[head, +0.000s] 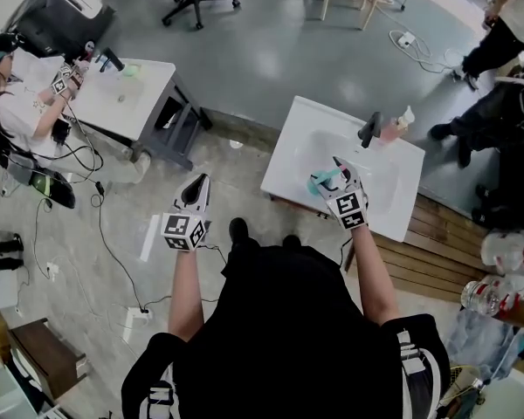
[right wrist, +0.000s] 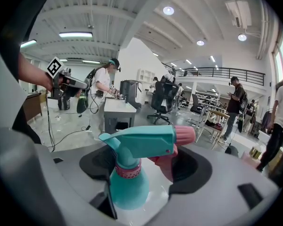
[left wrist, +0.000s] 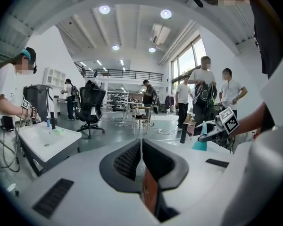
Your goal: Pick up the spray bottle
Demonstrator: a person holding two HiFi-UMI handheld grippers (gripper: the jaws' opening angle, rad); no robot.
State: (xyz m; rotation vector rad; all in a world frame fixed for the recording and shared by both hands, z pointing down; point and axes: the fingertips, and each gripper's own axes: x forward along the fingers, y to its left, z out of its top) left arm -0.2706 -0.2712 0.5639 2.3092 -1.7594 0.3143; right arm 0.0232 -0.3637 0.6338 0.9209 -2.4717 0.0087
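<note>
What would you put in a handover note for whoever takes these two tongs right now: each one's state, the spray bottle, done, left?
Left tongs: shut, empty, off to the side of the white sink.
Right tongs: closed on the spray bottle at its neck, over the sink.
Done: bottle gripped.
Left: lift it clear; whether it is off the sink yet cannot be told.

The spray bottle (right wrist: 129, 185) is teal, with a pink nozzle tip, a pink ribbed collar and a reddish-pink trigger. The left hand-held gripper (left wrist: 140, 157) and right hand-held gripper (right wrist: 146, 159) are pale grey with black inner faces and black-and-white square markers. The tabletop (head: 393, 195) is white, the floor (head: 262, 51) grey.
</note>
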